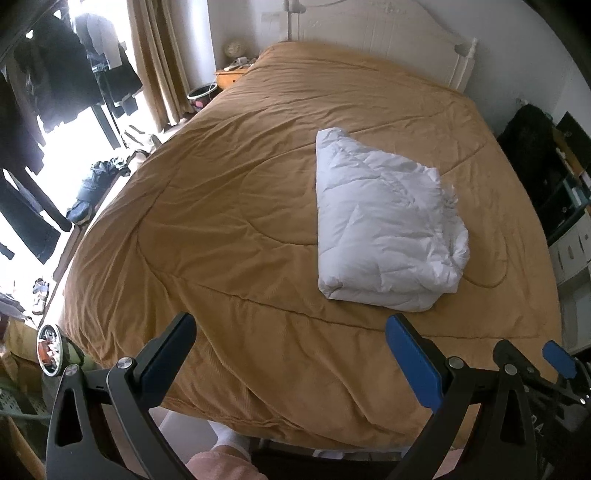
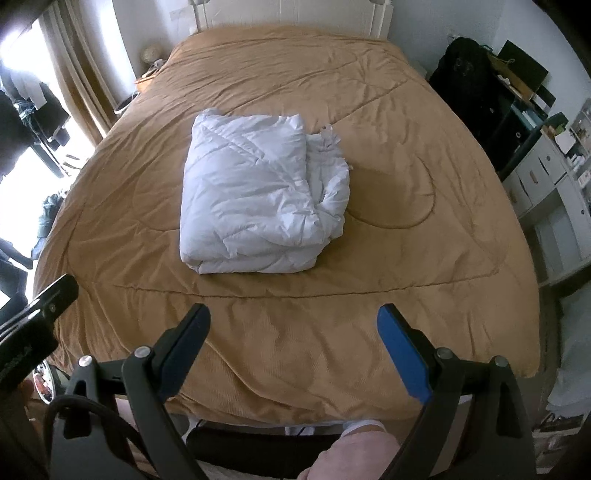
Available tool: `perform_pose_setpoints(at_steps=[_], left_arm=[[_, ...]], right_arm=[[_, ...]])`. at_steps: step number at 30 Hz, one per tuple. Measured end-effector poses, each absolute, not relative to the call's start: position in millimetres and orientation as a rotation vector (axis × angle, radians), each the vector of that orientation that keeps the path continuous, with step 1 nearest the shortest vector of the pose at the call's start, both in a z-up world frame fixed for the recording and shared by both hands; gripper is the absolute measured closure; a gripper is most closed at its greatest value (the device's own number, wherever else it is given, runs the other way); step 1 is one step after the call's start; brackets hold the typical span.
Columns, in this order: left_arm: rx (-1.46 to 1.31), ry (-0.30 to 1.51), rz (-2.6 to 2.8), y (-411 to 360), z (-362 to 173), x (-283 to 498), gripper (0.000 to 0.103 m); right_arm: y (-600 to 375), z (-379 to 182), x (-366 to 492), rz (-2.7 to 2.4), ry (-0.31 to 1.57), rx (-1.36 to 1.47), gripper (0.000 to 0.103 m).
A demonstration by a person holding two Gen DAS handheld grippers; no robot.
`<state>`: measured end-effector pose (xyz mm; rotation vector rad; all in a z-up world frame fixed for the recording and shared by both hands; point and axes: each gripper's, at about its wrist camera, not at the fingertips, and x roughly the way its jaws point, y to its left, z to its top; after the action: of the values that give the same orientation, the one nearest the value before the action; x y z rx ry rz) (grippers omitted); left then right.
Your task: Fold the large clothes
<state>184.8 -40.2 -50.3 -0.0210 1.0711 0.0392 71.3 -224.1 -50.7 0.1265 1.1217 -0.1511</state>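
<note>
White padded garment (image 2: 258,195), folded into thick bundle, lies mid-bed on tan quilt (image 2: 406,258), nearer foot edge than headboard (image 1: 369,29). Left gripper (image 1: 291,339) jaws wide apart, holding nothing, above foot edge. Right gripper (image 2: 293,328) same: wide apart, empty.

Both tongs (image 1: 291,354) (image 2: 293,343): black frames w/ silver screws, blue pads (image 1: 413,358); pink trousers (image 2: 354,454), white socks.

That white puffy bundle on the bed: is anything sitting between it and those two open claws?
Nothing visible. Only bare tan bedspread lies between the white folded garment and the right gripper; the same holds for the left gripper. Both grippers are open, empty and short of it.
</note>
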Motion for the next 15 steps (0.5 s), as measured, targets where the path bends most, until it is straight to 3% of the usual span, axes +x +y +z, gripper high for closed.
perform_pose_setpoints(at_steps=[15], left_arm=[[-0.016,1.040,-0.005,-49.2,-48.2,186.1,0.001]], right_arm=[[-215.7,-47.5,69.6,-0.166,1.065,0.103,0.011]])
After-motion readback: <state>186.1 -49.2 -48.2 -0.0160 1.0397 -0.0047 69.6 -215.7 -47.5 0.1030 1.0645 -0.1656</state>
